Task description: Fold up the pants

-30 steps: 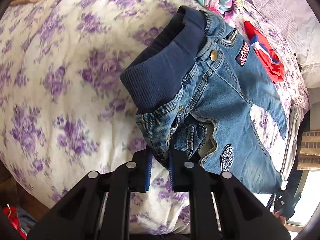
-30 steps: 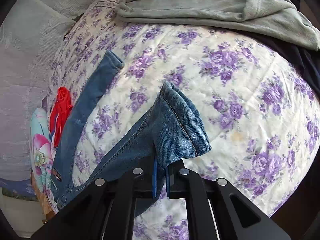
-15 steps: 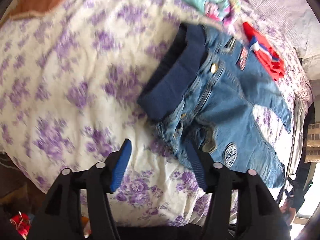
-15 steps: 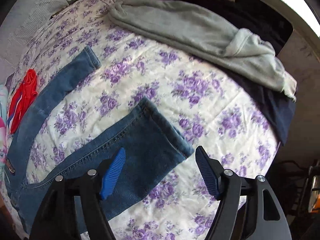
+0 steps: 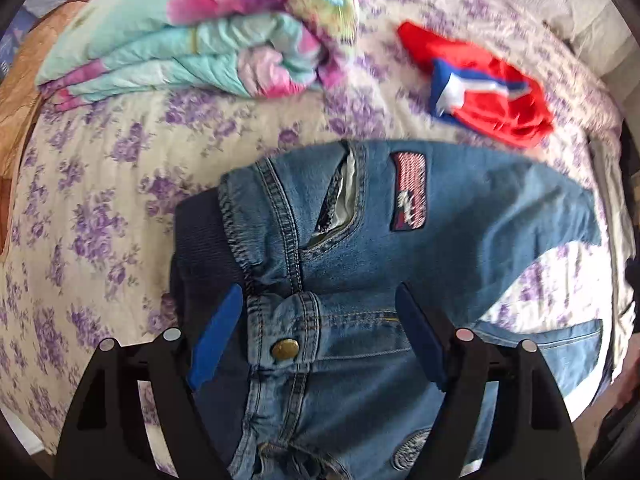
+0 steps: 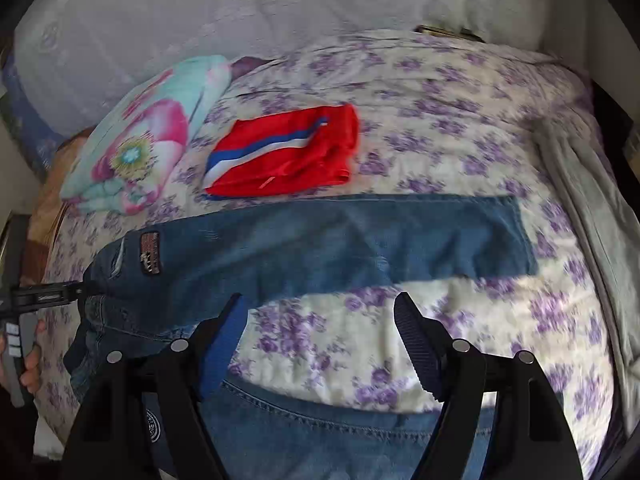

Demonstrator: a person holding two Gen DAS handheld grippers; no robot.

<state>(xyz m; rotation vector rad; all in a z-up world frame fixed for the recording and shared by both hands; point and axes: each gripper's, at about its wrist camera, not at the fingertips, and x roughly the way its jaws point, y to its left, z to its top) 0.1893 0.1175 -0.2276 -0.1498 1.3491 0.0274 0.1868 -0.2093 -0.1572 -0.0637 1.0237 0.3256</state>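
Note:
Small blue jeans [image 5: 360, 272] lie spread on the floral bed, with a dark ribbed waistband [image 5: 200, 256] at the left and both legs running right. My left gripper [image 5: 318, 312] is open, its blue pads either side of the waist button, holding nothing. In the right wrist view the far leg [image 6: 360, 240] lies flat across the bed and the near leg [image 6: 320, 440] lies under the gripper. My right gripper [image 6: 320, 316] is open and empty above the bare sheet between the legs. The left gripper's body [image 6: 24, 300] shows at the left edge there.
Folded red shorts [image 6: 288, 152] with a blue and white stripe lie beyond the jeans, also in the left wrist view [image 5: 488, 88]. A folded teal and pink quilt [image 5: 200, 36] lies at the far left. A grey garment [image 6: 580, 200] lies along the bed's right edge.
Both grippers let go of the jeans and opened wide. The jeans now lie flat on the bed. Both grippers swung to face across the bed over the pants.

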